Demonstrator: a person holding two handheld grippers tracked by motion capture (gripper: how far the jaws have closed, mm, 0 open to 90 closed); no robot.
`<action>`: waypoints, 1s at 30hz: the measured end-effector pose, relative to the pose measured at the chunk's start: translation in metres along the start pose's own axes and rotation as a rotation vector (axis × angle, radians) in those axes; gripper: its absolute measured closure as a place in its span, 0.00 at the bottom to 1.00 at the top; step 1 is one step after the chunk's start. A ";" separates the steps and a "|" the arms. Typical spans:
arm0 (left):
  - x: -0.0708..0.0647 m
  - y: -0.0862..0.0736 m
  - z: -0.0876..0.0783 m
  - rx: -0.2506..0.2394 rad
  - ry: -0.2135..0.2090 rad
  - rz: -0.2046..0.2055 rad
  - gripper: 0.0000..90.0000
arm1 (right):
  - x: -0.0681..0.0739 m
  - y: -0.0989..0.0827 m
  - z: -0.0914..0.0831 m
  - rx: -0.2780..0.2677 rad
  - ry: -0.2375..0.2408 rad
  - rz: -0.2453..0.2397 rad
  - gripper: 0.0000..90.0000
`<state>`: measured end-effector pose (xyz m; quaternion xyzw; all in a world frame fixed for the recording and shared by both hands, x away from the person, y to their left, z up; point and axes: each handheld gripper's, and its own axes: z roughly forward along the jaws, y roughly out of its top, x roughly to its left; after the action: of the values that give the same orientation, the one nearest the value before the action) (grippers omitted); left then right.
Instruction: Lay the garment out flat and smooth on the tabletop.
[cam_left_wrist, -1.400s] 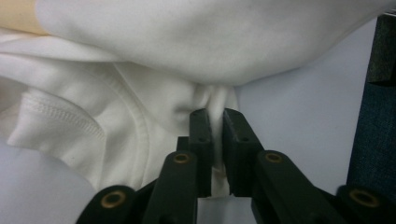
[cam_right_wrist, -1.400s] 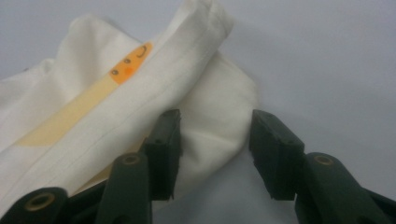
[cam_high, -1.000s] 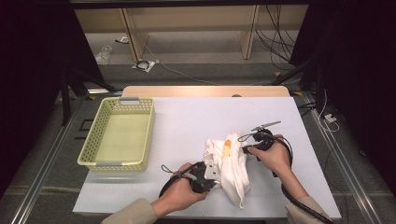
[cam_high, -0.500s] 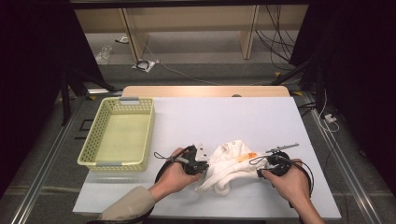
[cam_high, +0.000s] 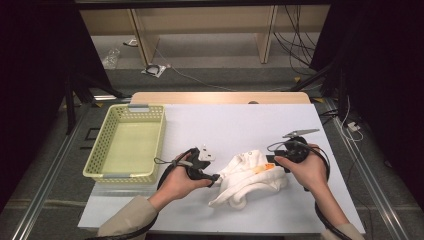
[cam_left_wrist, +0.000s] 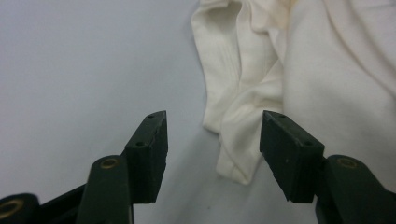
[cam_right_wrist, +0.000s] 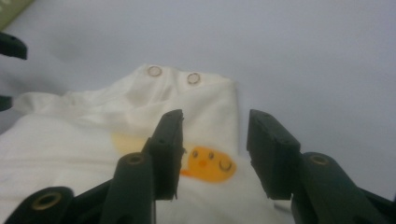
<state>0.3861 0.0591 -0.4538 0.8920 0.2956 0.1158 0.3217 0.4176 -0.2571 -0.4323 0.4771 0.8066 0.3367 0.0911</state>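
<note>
Both jaws have just opened: the left hand-held gripper (cam_high: 216, 177) and right hand-held gripper (cam_high: 270, 159) stand apart, flanking a cream baby garment (cam_high: 250, 177) left bunched at the tabletop's (cam_high: 240, 125) 6 o'clock edge; the yellow basket (cam_high: 107, 172) waits at 9 o'clock.

Beige sleeve (cam_high: 125, 220) on the left forearm, black left gripper (cam_high: 214, 176) and right gripper (cam_high: 270, 160), looped black cables, brass-ringed pivot screws, grey three-cornered plate (cam_high: 300, 133)

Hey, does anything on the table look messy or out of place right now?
Only the white garment: it lies crumpled in a heap between the two grippers rather than flat or folded. The yellow basket sits squarely, and nothing looks spilled or damaged.
</note>
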 end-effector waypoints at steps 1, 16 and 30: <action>0.001 -0.001 0.003 0.014 -0.001 -0.005 0.47 | -0.002 0.004 0.008 0.029 0.002 0.006 0.60; -0.003 -0.005 0.020 0.146 -0.066 0.084 0.71 | -0.004 0.017 0.066 0.126 -0.023 -0.105 0.84; 0.008 0.018 0.006 -0.056 0.067 0.079 0.93 | -0.002 0.001 0.023 -0.107 -0.081 -0.038 0.95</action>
<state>0.4030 0.0505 -0.4467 0.8893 0.2674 0.1662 0.3317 0.4305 -0.2476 -0.4494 0.4694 0.7920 0.3581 0.1555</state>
